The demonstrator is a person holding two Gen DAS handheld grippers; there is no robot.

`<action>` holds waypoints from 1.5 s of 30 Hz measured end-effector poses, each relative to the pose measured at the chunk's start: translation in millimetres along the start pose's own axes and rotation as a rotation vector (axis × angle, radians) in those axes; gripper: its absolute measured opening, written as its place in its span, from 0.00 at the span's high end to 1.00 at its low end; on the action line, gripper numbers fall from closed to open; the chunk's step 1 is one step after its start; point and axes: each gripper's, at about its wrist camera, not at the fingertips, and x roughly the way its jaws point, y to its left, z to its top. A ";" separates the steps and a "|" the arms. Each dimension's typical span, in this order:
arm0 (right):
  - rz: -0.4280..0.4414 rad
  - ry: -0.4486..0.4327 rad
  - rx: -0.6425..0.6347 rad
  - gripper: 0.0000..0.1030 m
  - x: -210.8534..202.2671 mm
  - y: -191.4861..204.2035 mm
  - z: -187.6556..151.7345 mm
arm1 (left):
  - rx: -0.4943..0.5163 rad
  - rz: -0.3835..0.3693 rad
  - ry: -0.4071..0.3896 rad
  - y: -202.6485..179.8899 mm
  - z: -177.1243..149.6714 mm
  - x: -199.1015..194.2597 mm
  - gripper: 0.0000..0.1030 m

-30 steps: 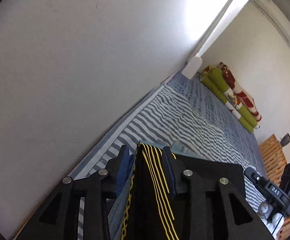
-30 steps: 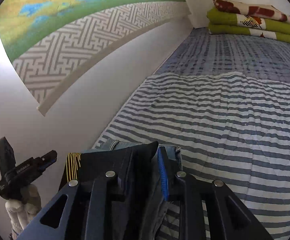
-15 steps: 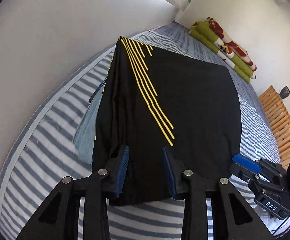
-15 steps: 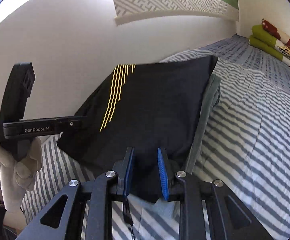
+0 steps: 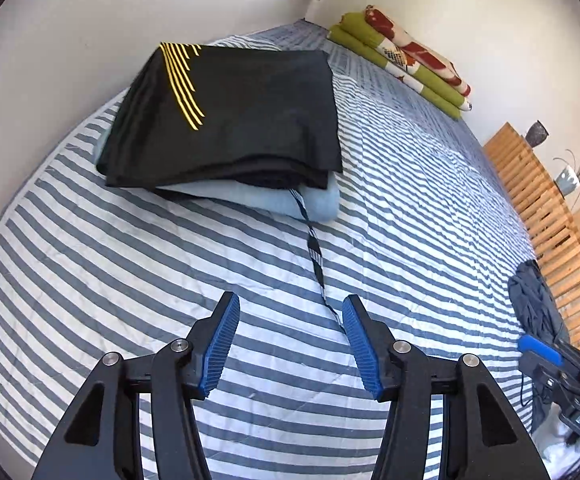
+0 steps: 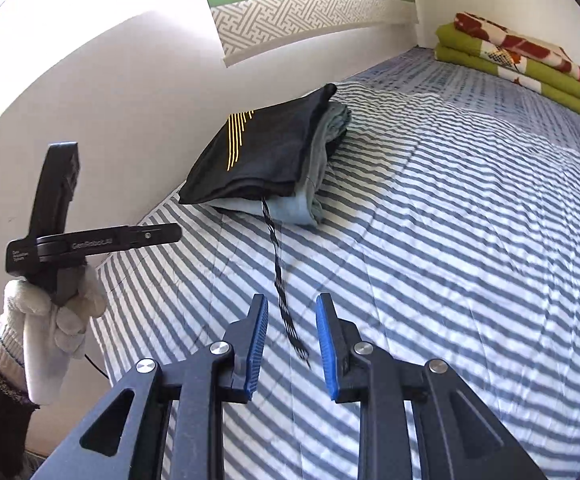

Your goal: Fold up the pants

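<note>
Striped bed fills both views; folded black pants sit at eleven o'clock atop pale-blue clothing, drawstring trailing. Left gripper and right gripper gape, empty.

Two folded garments are lying stacked on the bed: one black pair of pants over one light blue garment. One drawstring is trailing out. Two grippers are showing, left and right, both empty. Two green blankets are sitting stacked under one red-patterned one.
</note>
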 end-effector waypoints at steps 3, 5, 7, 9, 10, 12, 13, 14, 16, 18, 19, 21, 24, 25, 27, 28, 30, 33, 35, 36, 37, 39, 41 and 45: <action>-0.036 -0.012 0.033 0.78 -36.1 -13.9 -28.9 | -0.007 0.011 0.019 -15.1 -1.2 29.7 0.45; -0.058 -0.021 0.045 0.78 -59.9 -24.3 -43.1 | -0.050 -0.012 0.031 -15.5 3.4 51.7 0.44; -0.084 -0.037 0.063 0.78 -82.2 -33.3 -57.0 | -0.099 -0.027 0.041 -11.1 8.3 71.1 0.44; -0.107 -0.052 0.090 0.78 -100.3 -44.7 -67.7 | -0.127 -0.039 0.047 -4.1 12.3 91.0 0.44; -0.116 -0.057 0.104 0.78 -107.5 -50.1 -72.4 | -0.142 -0.056 0.047 -0.6 14.5 99.0 0.44; -0.129 -0.062 0.132 0.78 -117.9 -61.0 -78.9 | -0.169 -0.134 0.052 1.4 16.7 107.3 0.46; -0.135 -0.060 0.140 0.78 -120.5 -65.7 -81.1 | -0.171 -0.172 0.050 -1.0 19.1 106.4 0.46; -0.144 -0.058 0.145 0.78 -121.8 -69.8 -82.2 | -0.160 -0.197 0.031 -5.7 23.3 100.6 0.46; -0.167 -0.058 0.146 0.78 -120.9 -76.7 -82.5 | -0.108 -0.258 -0.025 -19.1 39.0 78.6 0.46; -0.187 -0.059 0.146 0.78 -121.0 -83.4 -85.4 | -0.052 -0.252 -0.098 -31.9 63.4 50.5 0.46; -0.185 -0.056 0.155 0.78 -118.0 -86.5 -85.8 | -0.028 -0.243 -0.129 -36.7 78.8 37.7 0.46; -0.173 -0.046 0.179 0.78 -109.0 -92.8 -86.0 | 0.004 -0.179 -0.201 -39.9 112.4 17.4 0.45; -0.159 -0.030 0.198 0.78 -95.6 -95.9 -89.3 | -0.009 -0.086 -0.183 -29.9 151.6 8.9 0.46; -0.159 -0.023 0.202 0.78 -91.5 -95.7 -91.2 | -0.004 -0.080 -0.138 -26.1 154.9 8.7 0.46; -0.152 -0.007 0.207 0.78 -84.6 -96.0 -94.4 | 0.062 -0.070 -0.098 -25.3 142.6 11.8 0.46; -0.153 -0.001 0.206 0.78 -82.2 -96.3 -96.0 | 0.098 -0.040 -0.078 -22.3 132.3 13.0 0.46; -0.164 0.009 0.204 0.78 -78.4 -99.0 -98.3 | 0.118 -0.052 -0.013 -18.6 105.0 24.9 0.44; -0.163 0.022 0.224 0.78 -72.2 -105.9 -98.1 | 0.092 -0.054 0.053 -10.1 67.5 54.4 0.42; -0.154 0.022 0.242 0.78 -71.1 -107.1 -96.4 | 0.062 -0.052 0.090 -2.3 53.0 76.6 0.41; -0.146 0.018 0.245 0.78 -71.9 -105.6 -95.1 | 0.035 -0.060 0.104 0.4 49.3 85.8 0.40; -0.140 0.012 0.240 0.78 -73.3 -102.9 -94.0 | 0.015 -0.067 0.113 3.2 46.3 95.1 0.40; -0.139 0.000 0.215 0.78 -77.2 -94.1 -92.2 | 0.005 -0.076 0.122 4.2 39.7 109.5 0.42; -0.148 -0.005 0.187 0.78 -80.8 -86.3 -91.8 | -0.003 -0.114 0.146 2.7 32.5 120.6 0.51; -0.149 -0.008 0.177 0.78 -84.2 -83.3 -91.0 | 0.005 -0.184 0.132 -3.5 27.9 118.9 0.85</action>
